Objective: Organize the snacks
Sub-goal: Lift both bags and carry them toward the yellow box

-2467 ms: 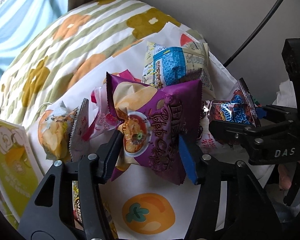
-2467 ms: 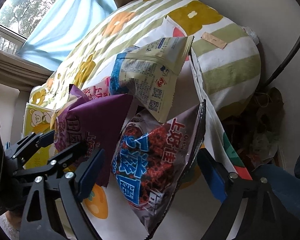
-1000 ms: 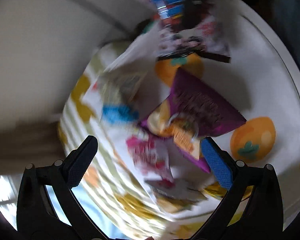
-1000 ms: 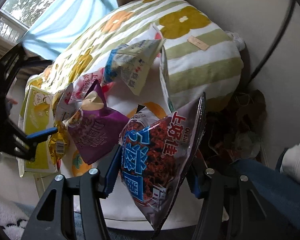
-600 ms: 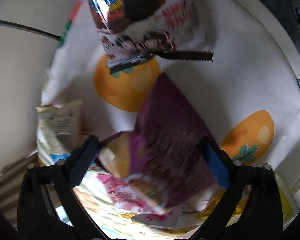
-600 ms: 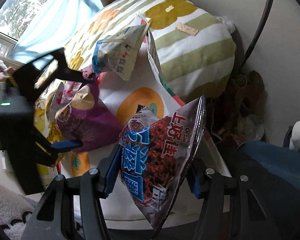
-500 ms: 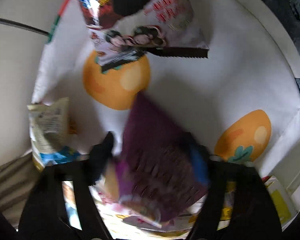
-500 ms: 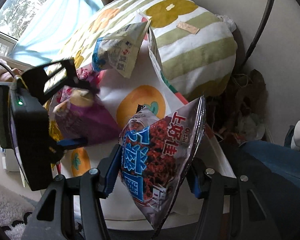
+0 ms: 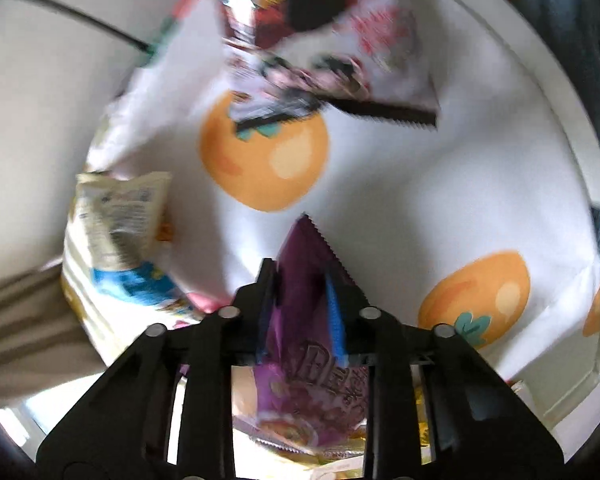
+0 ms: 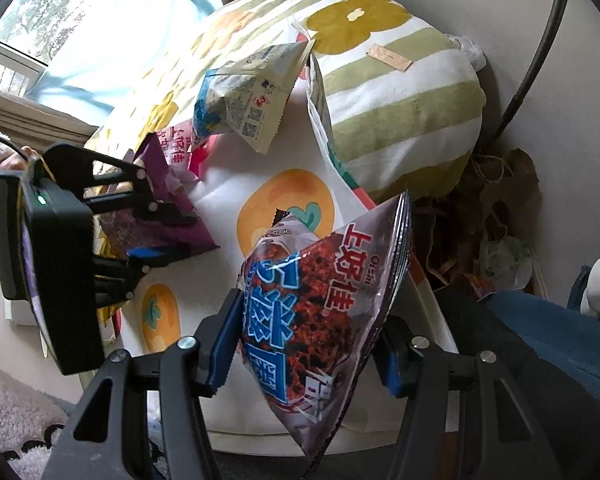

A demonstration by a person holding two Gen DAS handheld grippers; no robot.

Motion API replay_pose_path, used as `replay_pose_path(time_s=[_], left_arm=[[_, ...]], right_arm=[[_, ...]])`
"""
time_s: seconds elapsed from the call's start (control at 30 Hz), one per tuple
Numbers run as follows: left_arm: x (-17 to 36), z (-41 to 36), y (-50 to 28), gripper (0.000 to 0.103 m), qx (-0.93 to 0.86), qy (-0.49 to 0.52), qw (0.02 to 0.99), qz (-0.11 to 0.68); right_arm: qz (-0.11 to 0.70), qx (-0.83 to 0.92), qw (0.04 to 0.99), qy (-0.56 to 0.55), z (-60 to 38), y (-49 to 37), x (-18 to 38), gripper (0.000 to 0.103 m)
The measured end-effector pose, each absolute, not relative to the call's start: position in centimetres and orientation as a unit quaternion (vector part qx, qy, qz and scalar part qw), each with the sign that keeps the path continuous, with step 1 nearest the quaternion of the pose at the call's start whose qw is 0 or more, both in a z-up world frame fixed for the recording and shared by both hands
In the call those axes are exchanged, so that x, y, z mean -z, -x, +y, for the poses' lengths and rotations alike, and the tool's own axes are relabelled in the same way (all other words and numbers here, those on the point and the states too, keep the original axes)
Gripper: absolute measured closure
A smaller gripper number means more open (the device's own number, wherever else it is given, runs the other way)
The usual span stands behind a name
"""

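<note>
Left tongs (image 9: 300, 280) pinching purple bag (image 9: 312, 384) (creased), orange-print cloth (image 9: 400, 200)

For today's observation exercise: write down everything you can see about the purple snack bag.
The purple snack bag is a glossy foil-like packet with a serrated end seam and, on its face, printed lettering and a picture of food. It lies on the white cloth with orange fruit prints, squeezed between the pads of the left gripper, which is shut on it. A pink packet lies against its far edge.
</note>
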State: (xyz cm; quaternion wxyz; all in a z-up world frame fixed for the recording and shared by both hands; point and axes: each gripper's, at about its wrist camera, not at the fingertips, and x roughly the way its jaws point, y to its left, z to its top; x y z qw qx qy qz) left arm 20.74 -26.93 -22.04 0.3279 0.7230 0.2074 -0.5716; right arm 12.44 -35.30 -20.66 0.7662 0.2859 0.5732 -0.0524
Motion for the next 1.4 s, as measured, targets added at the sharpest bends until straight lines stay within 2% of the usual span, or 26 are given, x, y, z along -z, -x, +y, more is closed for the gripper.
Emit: replay_pose_path(time_s=[0.27,0.33,0.37,0.47,0.5,0.57,0.6,0.83,1.0,1.17,1.27,1.4], left_arm=[[16.6,-29.9,-23.9,0.085,0.542,-0.651,0.439,0.299],[15.6,-29.9,-26.0,0.085,0.507,-0.612,0.493,0.354],[14.5,-29.9,-27.2,0.084,0.485,-0.553,0.530,0.421],[12.1,-28.2,-29.8,0.081,0.447,-0.392,0.611,0.523],[11.3,-27.0,-30.6,0.060,0.423,-0.321,0.643,0.552],[10.5,-24.6,-30.5,0.006,0.379,-0.235,0.692,0.568],[10.2,-23.3,-30.1,0.000,0.348,-0.187,0.728,0.561],[12.3,-19.6,-28.6,0.000,0.185,-0.013,0.824,0.535],[16.7,-20.0,-28.9,0.000,0.105,-0.071,0.834,0.537],[20.4,-20.7,-29.2,0.001,0.101,-0.057,0.822,0.558],[21.9,-21.0,-29.6,0.029,0.108,-0.061,0.808,0.576],[22.3,-20.9,-29.3,0.036,0.120,-0.064,0.809,0.572]], right_arm=[[0.558,0.043,0.783,-0.272,-36.1,-11.6,18.1,0.049],[0.551,0.037,0.790,-0.267,-36.3,-11.5,17.4,0.049],[0.546,0.032,0.794,-0.267,-36.3,-11.5,17.1,0.049],[0.535,0.018,0.800,-0.272,-36.4,-11.7,16.5,0.049],[0.532,0.012,0.801,-0.274,-36.4,-11.8,16.3,0.049],[0.526,-0.002,0.805,-0.274,-36.0,-12.0,15.8,0.049],[0.524,-0.010,0.807,-0.273,-35.9,-12.1,15.7,0.049],[0.532,-0.052,0.806,-0.255,-35.6,-12.5,15.7,0.049],[0.547,-0.070,0.801,-0.233,-35.6,-13.0,16.1,0.049],[0.559,-0.080,0.793,-0.229,-35.8,-13.6,17.1,0.049],[0.564,-0.082,0.789,-0.229,-35.8,-13.8,17.6,0.049],[0.568,-0.081,0.787,-0.229,-35.7,-14.1,18.0,0.049]])
